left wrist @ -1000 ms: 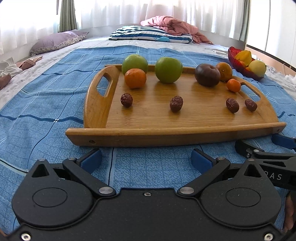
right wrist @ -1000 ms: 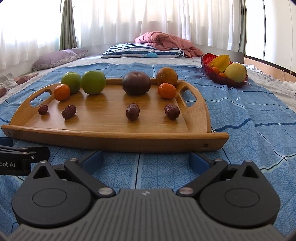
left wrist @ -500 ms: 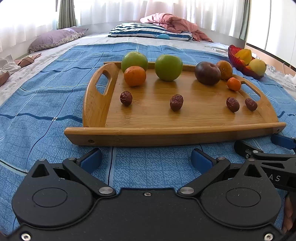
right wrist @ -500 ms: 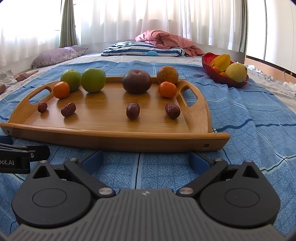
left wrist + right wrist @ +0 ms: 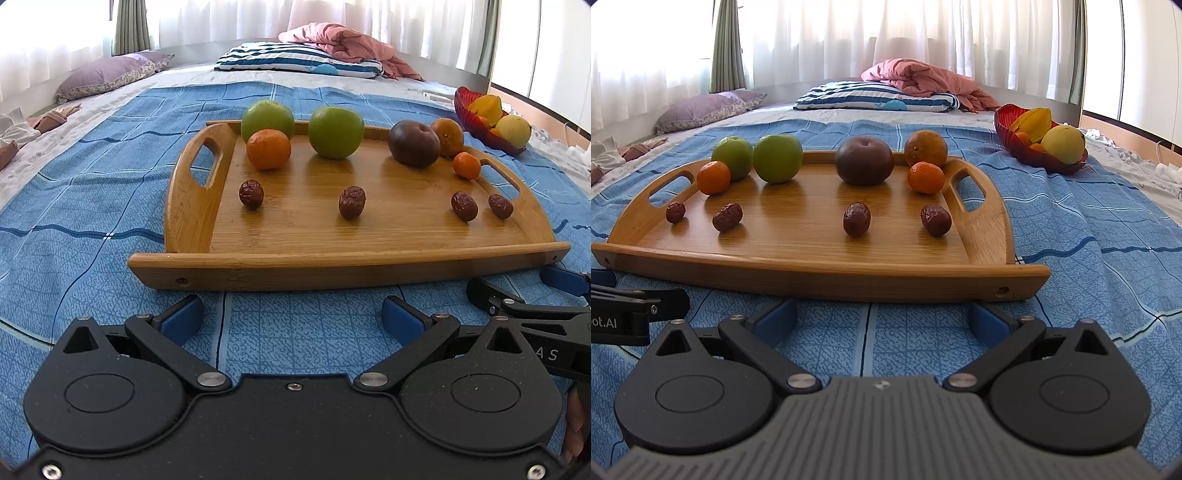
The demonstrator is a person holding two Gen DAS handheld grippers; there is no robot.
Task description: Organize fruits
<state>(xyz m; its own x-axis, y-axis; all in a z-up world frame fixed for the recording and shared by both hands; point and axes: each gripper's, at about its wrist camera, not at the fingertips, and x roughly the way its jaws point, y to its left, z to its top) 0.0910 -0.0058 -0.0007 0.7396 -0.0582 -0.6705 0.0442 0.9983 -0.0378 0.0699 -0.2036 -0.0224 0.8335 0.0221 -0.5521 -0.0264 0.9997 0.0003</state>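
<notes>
Both claws point(image 5: 291, 317) point(image 5: 882, 317) wide open, empty.

A bed point(image 5: 92, 206) with a blue checked blanket point(image 5: 1089, 236) carries a wooden tray point(image 5: 332, 266), a red fruit bowl point(image 5: 1027, 155), pillows point(image 5: 871, 101) and a pink quilt point(image 5: 923, 79).

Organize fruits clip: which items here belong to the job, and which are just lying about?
Job: wooden tray, green apples, dark plum, oranges, red dates, red fruit bowl.
Lying about: striped pillow, purple pillow, pink blanket.
</notes>
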